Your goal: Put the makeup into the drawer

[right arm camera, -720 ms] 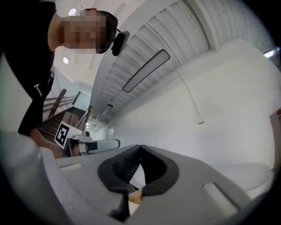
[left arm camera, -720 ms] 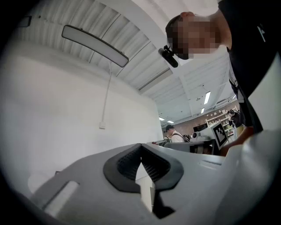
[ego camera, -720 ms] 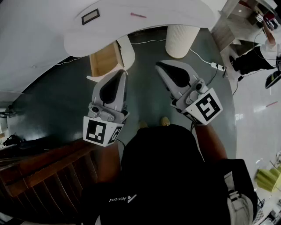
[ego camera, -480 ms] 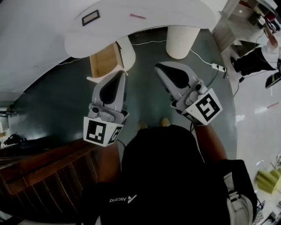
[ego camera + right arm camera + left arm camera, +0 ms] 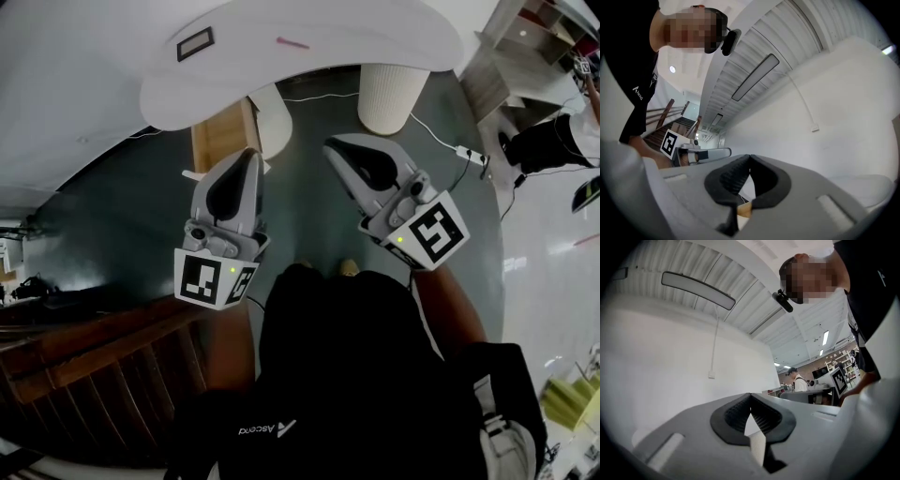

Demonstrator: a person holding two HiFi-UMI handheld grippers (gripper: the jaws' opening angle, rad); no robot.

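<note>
While closed, left gripper (image 5: 250, 154), right gripper (image 5: 329, 144).

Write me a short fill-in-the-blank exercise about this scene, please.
1. The left gripper and the right gripper both have their jaws ____.
2. A pink stick lies on the white ____.
3. The person wears a ____ shirt.
4. The drawer is nearer to the ____ gripper.
Missing words: shut; table; black; left.
</note>
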